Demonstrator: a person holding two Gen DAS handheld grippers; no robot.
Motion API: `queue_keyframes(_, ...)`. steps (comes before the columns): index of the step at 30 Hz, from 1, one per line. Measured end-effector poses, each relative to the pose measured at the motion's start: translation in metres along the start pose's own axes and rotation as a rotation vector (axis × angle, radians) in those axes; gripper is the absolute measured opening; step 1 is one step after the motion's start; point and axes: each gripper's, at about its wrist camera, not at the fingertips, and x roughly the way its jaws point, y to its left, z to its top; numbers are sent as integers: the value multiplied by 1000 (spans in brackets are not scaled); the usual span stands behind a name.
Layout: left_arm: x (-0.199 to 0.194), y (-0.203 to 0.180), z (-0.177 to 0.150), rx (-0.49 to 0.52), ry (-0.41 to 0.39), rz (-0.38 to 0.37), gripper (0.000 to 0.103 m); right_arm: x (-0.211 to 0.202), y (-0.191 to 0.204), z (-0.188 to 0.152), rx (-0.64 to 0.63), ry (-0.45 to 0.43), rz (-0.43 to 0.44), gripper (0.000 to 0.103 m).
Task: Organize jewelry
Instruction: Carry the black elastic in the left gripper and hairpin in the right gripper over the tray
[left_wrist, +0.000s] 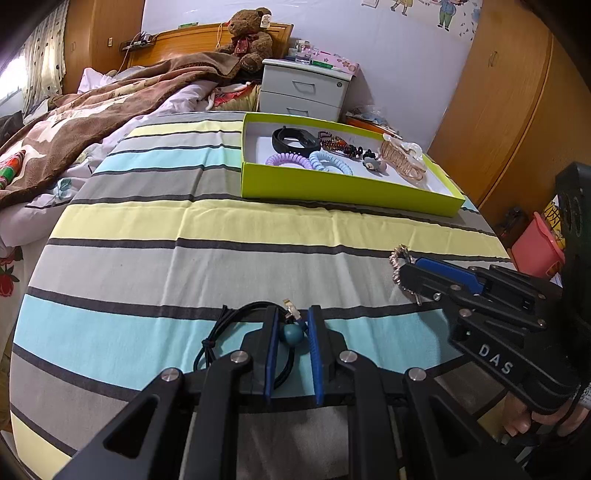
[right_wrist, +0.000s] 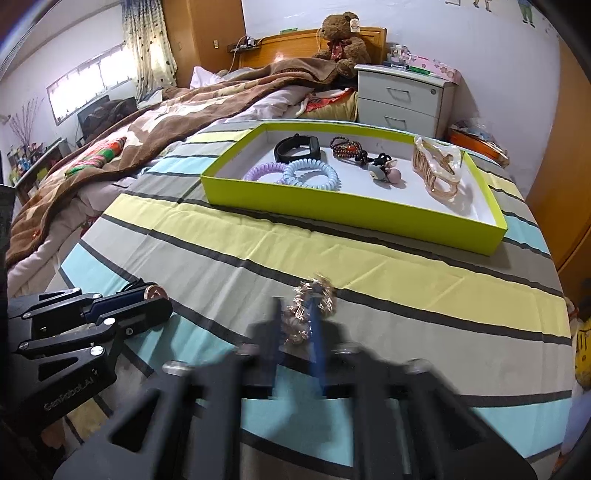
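My left gripper (left_wrist: 293, 325) is shut on a black cord necklace (left_wrist: 221, 334) with a teal bead (left_wrist: 293, 333), low over the striped cloth. It also shows in the right wrist view (right_wrist: 155, 301). My right gripper (right_wrist: 299, 315) is shut on a sparkly gold chain bracelet (right_wrist: 314, 301), held just above the cloth; in the left wrist view the bracelet (left_wrist: 399, 264) hangs at its tips. The lime-green tray (right_wrist: 332, 212) at the back holds a black band (right_wrist: 295, 147), purple and blue coil hair ties (right_wrist: 312, 173), beads, a bobble tie and a rose-gold claw clip (right_wrist: 437, 164).
The striped cloth (left_wrist: 221, 221) covers the table. A bed with a brown blanket (right_wrist: 147, 122) lies to the left. A white nightstand (right_wrist: 402, 98) and a teddy bear (right_wrist: 345, 40) stand behind the tray. A wooden wardrobe (left_wrist: 509, 96) and a pink bin (left_wrist: 539, 247) are at the right.
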Motion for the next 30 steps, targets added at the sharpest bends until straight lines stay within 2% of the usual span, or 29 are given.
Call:
queue_keyframes(7, 0, 0, 0, -1, 0, 0, 17, -4, -7, 2, 23, -11, 23, 1)
queue_keyframes(9, 0, 0, 0, 1, -1, 1, 17, -5, -8, 4, 18, -22, 58, 13)
queue_keyframes(11, 0, 0, 0, 1, 0, -1, 17, -7, -6, 7, -13, -39, 79, 31)
queue_keyframes(13, 0, 0, 0, -1, 0, 0, 17, -4, -1, 9, -62, -42, 117, 41)
queue_keyframes(14, 0, 0, 0, 1, 0, 1, 17, -1, 1, 10, -91, -29, 124, 42)
queue_keyframes(18, 0, 1, 0, -3, 0, -4, 17, 18, 8, 14, -179, 23, 90, 42)
queue_keyframes(21, 1, -1, -1, -6, 0, -7, 17, 27, 12, 13, -244, 63, 109, 42)
queue_keyframes(27, 2, -2, 0, -7, 2, -6, 17, 28, 7, 14, -240, 64, 135, 44)
queue_keyframes(29, 1, -1, 0, -7, 1, -6, 17, 27, 9, 12, -247, 61, 120, 36)
queue_keyframes(30, 1, -2, 1, -7, 2, -6, 17, 27, 8, 12, -244, 60, 118, 36)
